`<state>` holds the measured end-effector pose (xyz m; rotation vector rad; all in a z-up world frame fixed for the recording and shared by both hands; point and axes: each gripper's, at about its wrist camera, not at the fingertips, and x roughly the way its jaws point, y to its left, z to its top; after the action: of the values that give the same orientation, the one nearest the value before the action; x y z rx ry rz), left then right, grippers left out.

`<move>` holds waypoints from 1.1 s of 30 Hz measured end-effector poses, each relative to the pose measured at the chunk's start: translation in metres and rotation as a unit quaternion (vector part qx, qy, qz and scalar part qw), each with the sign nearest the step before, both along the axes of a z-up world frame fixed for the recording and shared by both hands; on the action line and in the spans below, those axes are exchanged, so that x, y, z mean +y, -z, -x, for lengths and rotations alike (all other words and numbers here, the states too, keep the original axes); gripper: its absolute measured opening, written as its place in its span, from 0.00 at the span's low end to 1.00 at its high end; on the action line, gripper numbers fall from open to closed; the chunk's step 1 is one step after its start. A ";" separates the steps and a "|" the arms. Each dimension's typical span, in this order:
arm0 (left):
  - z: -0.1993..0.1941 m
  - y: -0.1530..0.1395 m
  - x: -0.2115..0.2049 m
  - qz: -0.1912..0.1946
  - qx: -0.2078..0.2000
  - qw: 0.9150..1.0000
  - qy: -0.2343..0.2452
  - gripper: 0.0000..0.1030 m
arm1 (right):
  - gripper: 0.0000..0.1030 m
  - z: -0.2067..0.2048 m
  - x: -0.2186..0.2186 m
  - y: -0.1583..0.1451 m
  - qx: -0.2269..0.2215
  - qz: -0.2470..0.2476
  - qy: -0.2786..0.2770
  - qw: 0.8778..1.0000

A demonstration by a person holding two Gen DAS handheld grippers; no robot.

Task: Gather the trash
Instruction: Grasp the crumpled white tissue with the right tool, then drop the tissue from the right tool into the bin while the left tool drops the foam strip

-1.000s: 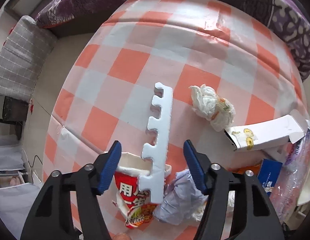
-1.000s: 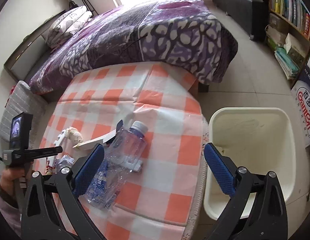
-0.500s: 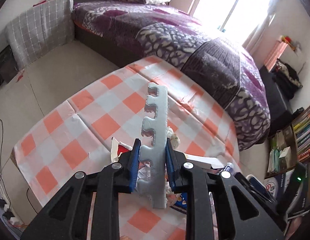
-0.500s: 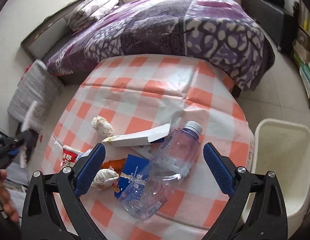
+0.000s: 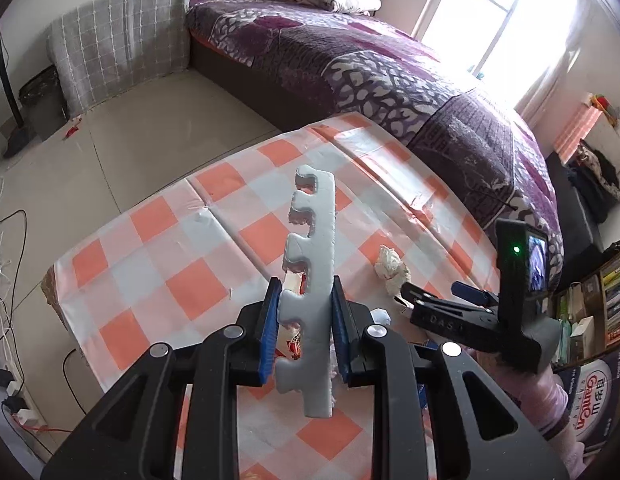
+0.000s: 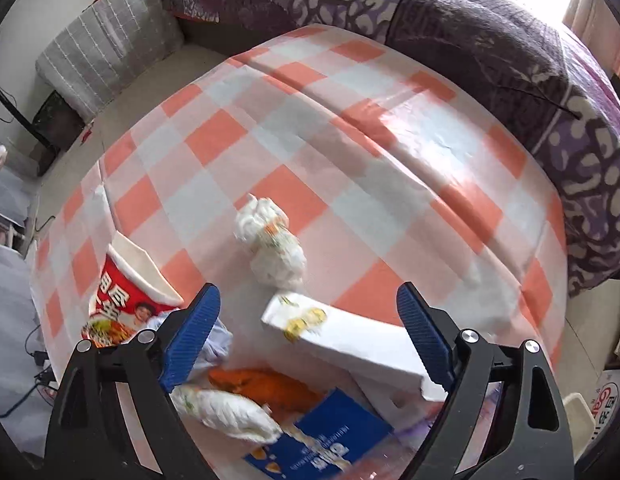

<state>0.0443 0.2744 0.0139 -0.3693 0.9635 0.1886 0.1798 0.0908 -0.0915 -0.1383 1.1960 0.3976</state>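
While my left hand-held gripper [image 5: 304, 330] is clenched on the foam strip [image 5: 310, 292], I can see the strip well: it is pale grey-white, long and flat, with a row of square notches cut along one edge, and it stands nearly upright between the blue pads, sticking out above and below them and raised clear of the table [image 5: 158, 248] with its orange-and-white checked cloth. Beyond the strip's tip a crumpled white tissue [image 5: 391, 268] lies on the cloth, and off to the right of my left hand-held gripper that view catches the other tool's body, its small screen and a pink sleeve [image 5: 549, 400]. My right hand-held gripper [image 6: 308, 332] holds nothing; its jaws stand wide and are closing over the pile of rubbish. Directly between its fingers lies a long white carton [image 6: 349, 340] with yellow print, and just past the fingertips the same tissue [image 6: 272, 246], blurred, shows coloured specks. Only the right wrist view shows the rest: a red-and-white noodle cup [image 6: 126, 292] on its side beside the left finger, a second tissue wad [image 6: 226, 412] and an orange wrapper [image 6: 266, 386] below the carton, and a blue packet [image 6: 325, 444] nearest the camera. Only the left wrist view shows the window and the folded bedding on the purple bed [image 5: 349, 60].
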 end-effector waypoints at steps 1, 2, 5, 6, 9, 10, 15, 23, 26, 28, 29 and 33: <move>0.000 0.001 0.001 -0.002 0.002 1.000 0.000 0.23 | 0.83 -0.004 0.007 0.003 0.005 -0.001 0.000 1.000; 0.000 0.002 0.002 -0.002 0.003 1.000 0.000 0.23 | 0.83 -0.008 0.014 0.009 0.010 0.002 0.000 1.000; 0.000 0.006 0.008 -0.003 0.010 1.000 -0.004 0.23 | 0.61 -0.018 0.029 0.025 0.027 0.009 0.002 1.000; 0.000 0.007 0.009 -0.001 0.012 1.000 -0.006 0.23 | 0.27 -0.021 0.032 0.030 0.037 0.006 0.003 0.999; 0.002 0.008 0.015 0.004 0.013 1.000 -0.013 0.23 | 0.27 -0.023 0.030 0.032 0.050 -0.014 0.025 0.998; 0.002 0.007 0.017 0.004 0.011 1.000 -0.017 0.23 | 0.26 -0.021 0.028 0.027 0.037 -0.021 0.032 0.999; 0.005 -0.001 0.015 -0.010 -0.013 0.999 -0.030 0.23 | 0.26 0.002 0.004 -0.022 -0.038 -0.061 0.069 0.995; 0.011 -0.022 -0.013 -0.059 -0.073 0.995 -0.037 0.23 | 0.27 0.059 -0.056 -0.091 -0.149 -0.070 0.149 0.975; 0.013 -0.023 -0.024 -0.062 -0.082 0.994 -0.037 0.23 | 0.27 0.081 -0.079 -0.100 -0.165 -0.073 0.181 0.967; 0.013 -0.021 -0.033 -0.064 -0.082 0.994 -0.032 0.23 | 0.27 0.094 -0.095 -0.104 -0.175 -0.071 0.200 0.961; 0.013 -0.020 -0.037 -0.065 -0.082 0.994 -0.029 0.23 | 0.27 0.100 -0.100 -0.105 -0.180 -0.070 0.208 0.959; 0.013 -0.014 -0.057 -0.074 -0.082 0.994 -0.011 0.23 | 0.27 0.116 -0.126 -0.106 -0.192 -0.059 0.237 0.951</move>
<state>0.0314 0.2176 0.0279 -0.2549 0.7788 0.2446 0.0634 -0.0353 0.0145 0.1702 0.7826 0.0122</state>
